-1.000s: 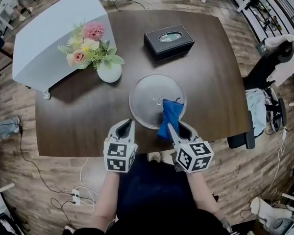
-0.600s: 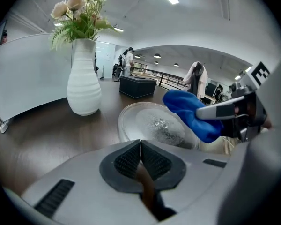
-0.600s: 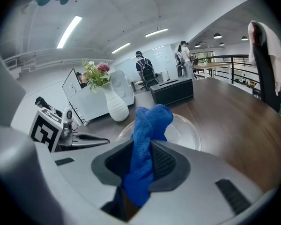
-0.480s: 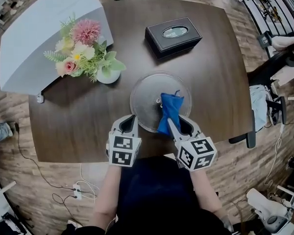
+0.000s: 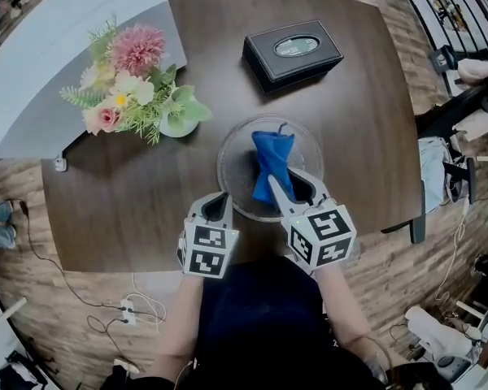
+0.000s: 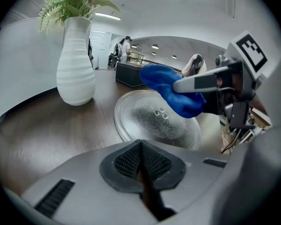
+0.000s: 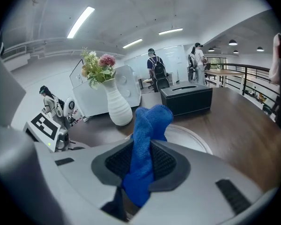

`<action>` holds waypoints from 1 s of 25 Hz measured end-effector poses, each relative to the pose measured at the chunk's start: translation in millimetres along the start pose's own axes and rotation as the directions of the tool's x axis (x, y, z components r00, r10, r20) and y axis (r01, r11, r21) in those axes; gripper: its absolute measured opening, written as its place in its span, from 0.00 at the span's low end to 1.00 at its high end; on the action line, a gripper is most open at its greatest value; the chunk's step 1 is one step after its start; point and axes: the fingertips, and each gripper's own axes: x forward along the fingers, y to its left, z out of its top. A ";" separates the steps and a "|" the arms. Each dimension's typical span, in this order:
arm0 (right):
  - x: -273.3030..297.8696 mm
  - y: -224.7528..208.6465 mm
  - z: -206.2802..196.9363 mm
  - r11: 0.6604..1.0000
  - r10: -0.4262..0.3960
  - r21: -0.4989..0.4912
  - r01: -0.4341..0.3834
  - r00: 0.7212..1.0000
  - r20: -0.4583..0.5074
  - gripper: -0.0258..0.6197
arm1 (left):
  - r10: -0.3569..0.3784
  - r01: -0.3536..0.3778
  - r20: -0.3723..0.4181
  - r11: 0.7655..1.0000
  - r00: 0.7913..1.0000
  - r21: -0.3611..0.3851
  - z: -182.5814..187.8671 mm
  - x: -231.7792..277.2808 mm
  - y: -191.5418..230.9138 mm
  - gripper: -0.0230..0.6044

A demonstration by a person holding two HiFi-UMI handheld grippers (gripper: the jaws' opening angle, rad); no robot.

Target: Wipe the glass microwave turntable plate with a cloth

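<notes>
Cloth (image 5: 270, 165) position is what has changed: 1 second ago the blue fabric lay over the near right part of the glass turntable plate (image 5: 232, 165), and now its free end reaches past the middle toward the far rim. The right tool (image 5: 291, 189) has carried it forward, with both jaws closed on the cloth's lower end; the right gripper view shows the fabric pinched between the pads and bunched up beyond them. That reads as 1 forward wiping stroke under way, with the left half of the glass probably not yet covered.

The left tool (image 5: 214, 205) has kept its place at the plate's near left rim, jaws pressed together with nothing between them. Whether it touches the glass I cannot tell; it may be there to steady it.

The plate lies flat on the dark tabletop (image 5: 130, 201), between the white vase (image 5: 177, 124) of flowers and the person, with a black tissue box (image 5: 293, 54) farther back.
</notes>
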 end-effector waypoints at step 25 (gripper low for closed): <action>113.9 53.8 -17.6 0.964 0.136 -0.183 -0.192 0.950 -0.280 0.16 | -0.024 0.024 0.017 0.999 1.000 -0.036 -1.0 0.8 2.3 0.04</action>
